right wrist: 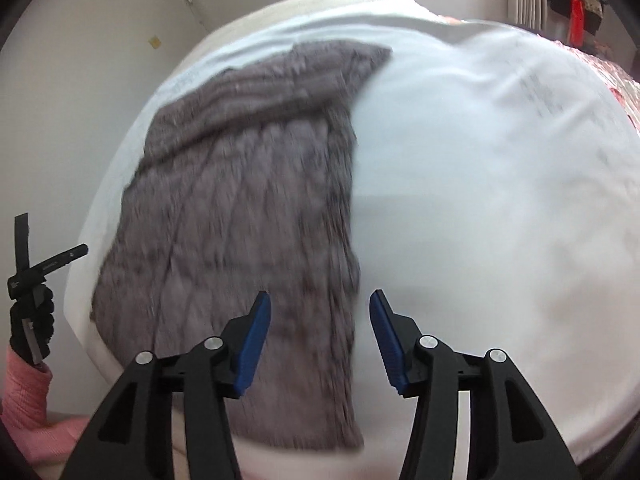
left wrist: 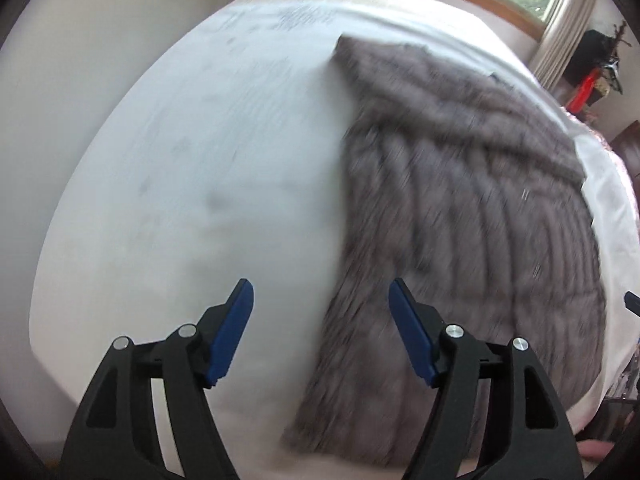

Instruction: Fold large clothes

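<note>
The left claw (left wrist: 320, 330) is standing wide over the bed, its blue pads (left wrist: 230, 336) gripping nothing, only white sheet (left wrist: 180, 200) and the near edge of the grey knitted garment (left wrist: 460, 220) showing in the gap. The garment is lying flat on the bed (left wrist: 120, 160), beginning just right of the claw's middle and stretching away ahead and to the right, with a folded-over flap across its far end. Bare sheet is spreading out ahead and to the left of this claw.

The right claw (right wrist: 320, 338) is gaping at a middling width, also empty, hanging above the garment's (right wrist: 248, 208) right-hand edge near its closest corner. From there the grey knit is running ahead and to the left, while plain sheet is filling everything to the right. Far to the left of this claw, the person's gloved hand (right wrist: 32, 320) in a pink sleeve (right wrist: 24, 400) is gripping the other tool's handle. Both views are blurring
</note>
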`<state>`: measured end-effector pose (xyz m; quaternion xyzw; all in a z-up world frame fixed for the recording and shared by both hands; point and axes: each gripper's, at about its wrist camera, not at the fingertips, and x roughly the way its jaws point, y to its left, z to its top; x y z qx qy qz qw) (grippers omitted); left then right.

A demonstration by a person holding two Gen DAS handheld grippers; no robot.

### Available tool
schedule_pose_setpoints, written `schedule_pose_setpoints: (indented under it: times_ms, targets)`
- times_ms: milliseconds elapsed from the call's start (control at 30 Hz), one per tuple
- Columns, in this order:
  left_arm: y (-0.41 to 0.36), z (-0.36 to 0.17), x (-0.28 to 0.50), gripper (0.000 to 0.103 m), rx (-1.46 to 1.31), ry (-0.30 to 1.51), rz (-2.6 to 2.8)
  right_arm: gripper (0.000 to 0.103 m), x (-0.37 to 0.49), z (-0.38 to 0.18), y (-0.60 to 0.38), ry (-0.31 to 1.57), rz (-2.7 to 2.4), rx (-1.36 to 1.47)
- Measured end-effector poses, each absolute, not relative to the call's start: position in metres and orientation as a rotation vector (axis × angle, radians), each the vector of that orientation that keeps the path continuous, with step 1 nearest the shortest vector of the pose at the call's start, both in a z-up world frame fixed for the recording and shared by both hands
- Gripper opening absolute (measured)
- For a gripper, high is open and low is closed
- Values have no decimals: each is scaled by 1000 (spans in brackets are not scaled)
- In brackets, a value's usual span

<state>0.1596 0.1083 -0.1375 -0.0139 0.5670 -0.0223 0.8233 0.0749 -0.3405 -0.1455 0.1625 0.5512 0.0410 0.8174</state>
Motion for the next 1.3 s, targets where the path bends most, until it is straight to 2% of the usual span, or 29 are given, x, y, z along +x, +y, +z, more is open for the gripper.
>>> schedule_pose_setpoints:
  times_ms: [133,333,833,1033,1067,1100,1167,1233,1300]
  targets:
    - [126,-153,131,71,-70,1251,-41,57,56,-159,-331,1215,113,363]
    - [138,-171,103,72,-134,1281,-64,57,35,-174,-320,1262,122,375]
    - [124,-198,102,70,-202,1330,-153,59,28,-203,-321,1287,96,428]
    - [112,-199,103,58,-205,1343,-179,56,27,-203,-317,1283,109,404]
    - [112,-198,102,52,-219,1344,-187,55,27,-203,-317,1284,117,401]
    - [112,-198,102,44,-227,1345,-195,52,26,-203,-316,1285,125,398]
    - [109,-197,101,37,-234,1345,-204,46,26,-203,-314,1289,134,394]
    - [105,-196,100,27,-228,1341,-207,28,28,-203,-315,1293,158,413]
    - [104,-192,100,15,-235,1331,-214,21,28,-201,-314,1291,181,427]
